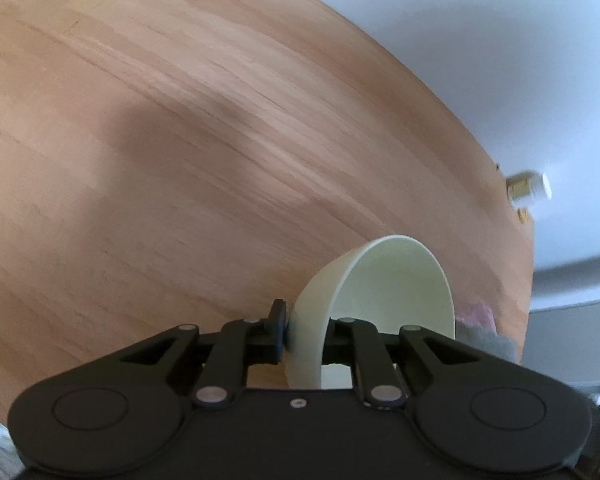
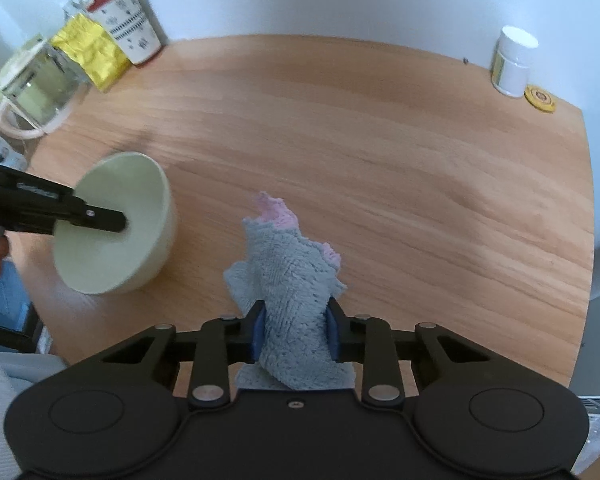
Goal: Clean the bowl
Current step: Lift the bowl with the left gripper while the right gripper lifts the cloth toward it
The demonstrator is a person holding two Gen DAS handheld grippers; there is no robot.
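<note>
A pale green bowl is tipped on its side above the wooden table. My left gripper is shut on the bowl's wall, one finger outside and one inside. In the right wrist view the bowl hangs at the left with its opening facing me, and the left gripper's finger reaches into it. My right gripper is shut on a grey and pink cloth, which stands up between the fingers to the right of the bowl, apart from it. The cloth's edge also shows in the left wrist view.
At the table's far left stand a glass jug, a yellow foil packet and a red-lidded patterned cup. A white jar and a yellow disc sit at the far right corner. A white wall lies behind.
</note>
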